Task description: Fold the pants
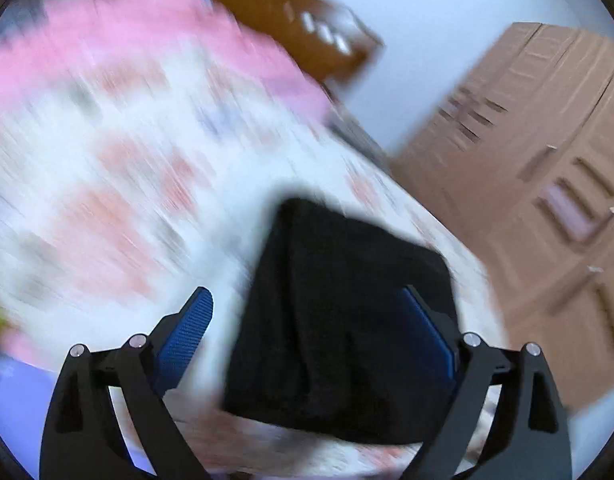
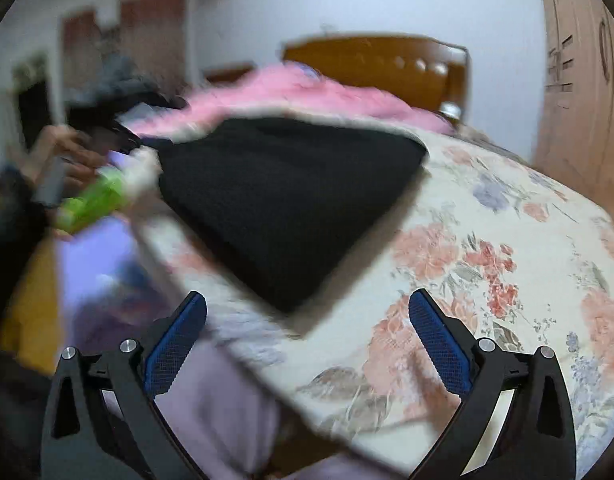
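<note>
The black pants (image 1: 339, 320) lie folded into a compact rectangle on the floral bedsheet (image 1: 107, 200). My left gripper (image 1: 305, 294) hovers over them, open. Its right pad overlaps the cloth in the picture and its left pad stands apart from it. In the right wrist view the pants (image 2: 283, 200) sit near the bed's corner, ahead of my right gripper (image 2: 307, 299). That gripper is open over the bed's edge and holds nothing. Both views are blurred by motion.
A pink blanket (image 2: 307, 92) lies behind the pants, against a wooden headboard (image 2: 371, 64). A brown wardrobe (image 1: 547, 160) stands to the right of the bed. A person's hand (image 2: 63, 148) and a green object (image 2: 95, 200) show at the left.
</note>
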The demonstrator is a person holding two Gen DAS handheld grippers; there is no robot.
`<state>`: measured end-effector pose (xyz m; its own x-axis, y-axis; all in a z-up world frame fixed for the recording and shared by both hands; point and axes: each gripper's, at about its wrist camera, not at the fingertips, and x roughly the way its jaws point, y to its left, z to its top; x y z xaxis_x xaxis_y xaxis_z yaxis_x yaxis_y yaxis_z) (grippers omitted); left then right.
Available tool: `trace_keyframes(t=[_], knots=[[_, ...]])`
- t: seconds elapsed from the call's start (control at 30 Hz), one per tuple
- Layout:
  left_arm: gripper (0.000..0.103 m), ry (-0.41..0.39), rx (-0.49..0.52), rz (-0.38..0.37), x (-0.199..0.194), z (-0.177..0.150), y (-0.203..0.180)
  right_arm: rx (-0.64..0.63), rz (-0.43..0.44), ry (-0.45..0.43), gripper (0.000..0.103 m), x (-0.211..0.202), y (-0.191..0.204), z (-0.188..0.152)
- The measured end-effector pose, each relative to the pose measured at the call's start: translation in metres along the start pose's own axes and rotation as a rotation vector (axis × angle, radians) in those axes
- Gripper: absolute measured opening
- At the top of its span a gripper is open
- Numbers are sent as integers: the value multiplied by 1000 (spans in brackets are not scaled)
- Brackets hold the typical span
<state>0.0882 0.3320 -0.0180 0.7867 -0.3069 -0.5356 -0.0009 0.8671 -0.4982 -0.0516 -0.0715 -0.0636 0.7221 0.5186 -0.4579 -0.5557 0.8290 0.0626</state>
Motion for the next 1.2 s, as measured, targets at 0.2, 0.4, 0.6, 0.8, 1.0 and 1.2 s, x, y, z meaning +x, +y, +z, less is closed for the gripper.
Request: trace_keyframes(t=[0.2,0.4,0.6,0.8,1.0,1.2], knots=[[101,48,330,-11,8,7,-96,191,192,-58,98,38,-63,93],[100,258,340,85,84,-22,-88,386,377,186,98,168,-97,139],[101,223,405,86,91,-40,-73,320,191,328,93,235,-113,141],[101,201,361,44,94,-39,-58,415,316,204,98,212,-100,150],[101,197,378,80,94,-42,-63,328,220,384,98,265,-79,145],[101,196,368,87,95,-41,-63,420,403,258,98,244,-48,179]])
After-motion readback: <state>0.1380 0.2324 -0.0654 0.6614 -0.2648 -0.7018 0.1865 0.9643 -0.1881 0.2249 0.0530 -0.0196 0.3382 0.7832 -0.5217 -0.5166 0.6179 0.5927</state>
